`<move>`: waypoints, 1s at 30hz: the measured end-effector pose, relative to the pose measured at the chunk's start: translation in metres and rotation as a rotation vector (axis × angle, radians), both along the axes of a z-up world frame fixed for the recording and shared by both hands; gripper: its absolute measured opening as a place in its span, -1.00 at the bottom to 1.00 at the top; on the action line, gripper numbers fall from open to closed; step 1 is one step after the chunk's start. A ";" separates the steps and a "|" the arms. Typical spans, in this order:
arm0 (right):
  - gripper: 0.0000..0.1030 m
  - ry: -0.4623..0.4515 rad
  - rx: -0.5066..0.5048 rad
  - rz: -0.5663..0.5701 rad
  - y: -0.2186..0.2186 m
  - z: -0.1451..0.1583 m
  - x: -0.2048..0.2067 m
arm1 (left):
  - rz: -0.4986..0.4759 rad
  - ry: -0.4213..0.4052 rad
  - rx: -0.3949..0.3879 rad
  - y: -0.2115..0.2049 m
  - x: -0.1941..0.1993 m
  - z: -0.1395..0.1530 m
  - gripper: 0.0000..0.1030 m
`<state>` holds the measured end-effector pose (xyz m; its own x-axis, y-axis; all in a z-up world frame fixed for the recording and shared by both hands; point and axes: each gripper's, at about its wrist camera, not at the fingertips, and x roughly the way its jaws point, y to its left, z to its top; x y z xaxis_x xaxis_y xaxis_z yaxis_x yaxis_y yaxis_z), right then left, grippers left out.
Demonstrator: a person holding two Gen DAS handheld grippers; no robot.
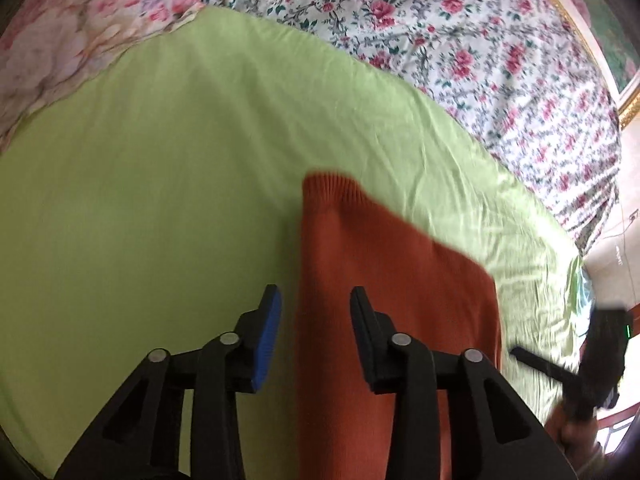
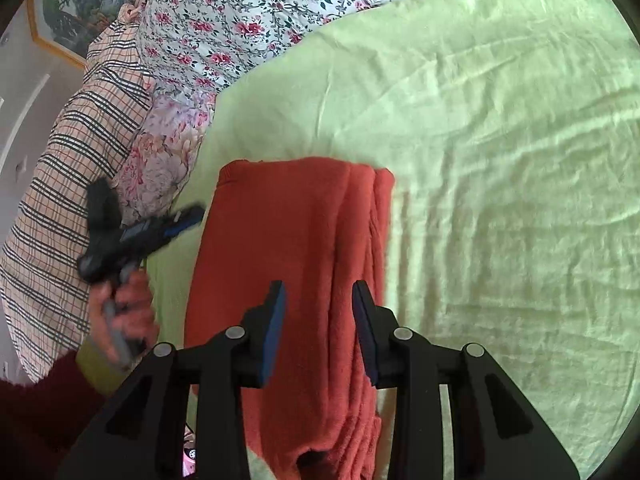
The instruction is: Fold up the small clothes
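Right wrist view: my right gripper [image 2: 319,312] hovers part-open, empty, above the folded orange sweater [image 2: 296,248] on the green sheet [image 2: 500,160]. My left gripper [image 1: 316,320] is likewise part-open, holding nothing.

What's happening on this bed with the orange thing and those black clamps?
A person is folding a small orange sweater on a light green sheet. It lies folded into a long strip. The left hand-held gripper and the right hand-held gripper hover above it, jaws apart, gripping nothing.

Rust-orange sweater [image 2: 296,264] on a lime-green sheet [image 2: 500,160]; white quilt [image 2: 240,12] (pink roses, green leaves); beige plaid pillow [image 2: 68,168].
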<state>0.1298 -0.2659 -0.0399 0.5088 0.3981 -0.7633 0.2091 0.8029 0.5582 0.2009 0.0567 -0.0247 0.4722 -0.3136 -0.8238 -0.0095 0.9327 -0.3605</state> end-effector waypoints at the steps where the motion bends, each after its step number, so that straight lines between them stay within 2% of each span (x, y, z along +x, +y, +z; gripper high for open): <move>1: -0.31 0.002 -0.008 0.002 0.003 -0.002 0.005 | -0.005 0.004 0.005 -0.002 -0.011 -0.001 -0.19; 4: -0.31 0.022 -0.039 0.005 0.010 -0.010 0.016 | -0.034 0.015 0.023 -0.008 -0.041 -0.003 -0.18; 5: -0.36 0.034 -0.044 0.007 0.011 -0.014 0.019 | -0.043 0.019 0.025 -0.011 -0.048 -0.004 -0.18; 6: -0.43 0.055 -0.046 0.013 0.014 -0.020 0.023 | -0.059 0.024 0.026 -0.014 -0.055 -0.006 -0.17; 8: -0.81 0.096 -0.061 0.025 0.019 -0.028 0.029 | -0.072 0.036 0.046 -0.019 -0.064 -0.009 -0.17; 9: -0.83 0.092 -0.059 0.023 0.020 -0.025 0.029 | -0.075 0.040 0.056 -0.021 -0.069 -0.011 -0.17; 10: -0.85 0.052 -0.041 0.017 0.019 -0.016 0.027 | -0.076 0.043 0.057 -0.022 -0.073 -0.011 -0.17; 11: -0.85 -0.052 0.003 0.020 0.020 0.005 0.020 | -0.077 0.046 0.055 -0.022 -0.077 -0.013 -0.17; 13: -0.86 -0.202 0.031 0.053 0.025 0.034 0.010 | -0.073 0.064 0.061 -0.024 -0.081 -0.020 -0.17; 14: -0.86 -0.199 0.002 0.057 0.026 0.036 0.009 | -0.073 0.075 0.064 -0.024 -0.083 -0.024 -0.17; 15: -0.86 -0.144 -0.041 0.053 0.024 0.027 0.012 | -0.071 0.086 0.069 -0.025 -0.084 -0.029 -0.15; 19: -0.86 0.055 -0.069 -0.027 0.000 -0.032 0.019 | -0.072 0.091 0.083 -0.030 -0.087 -0.036 -0.06; 21: -0.86 0.074 -0.082 -0.037 -0.002 -0.044 0.019 | -0.066 0.092 0.113 -0.031 -0.085 -0.040 0.12; 24: -0.86 0.082 -0.133 -0.035 0.004 -0.048 0.025 | -0.052 0.111 0.112 -0.031 -0.083 -0.047 0.14; 27: -0.83 0.084 -0.109 -0.078 0.003 -0.047 0.026 | -0.057 0.105 0.125 -0.031 -0.087 -0.041 0.14; 29: -0.62 0.067 -0.088 -0.090 0.001 -0.035 0.014 | -0.065 0.101 0.128 -0.028 -0.091 -0.036 0.13; 30: -0.59 0.062 -0.082 -0.089 0.000 -0.028 0.007 | -0.067 0.103 0.122 -0.027 -0.091 -0.035 0.10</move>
<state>0.1370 -0.2660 -0.0681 0.4904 0.2882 -0.8225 0.3133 0.8224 0.4749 0.1095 0.0299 -0.0598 0.3649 -0.2366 -0.9005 0.0236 0.9692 -0.2451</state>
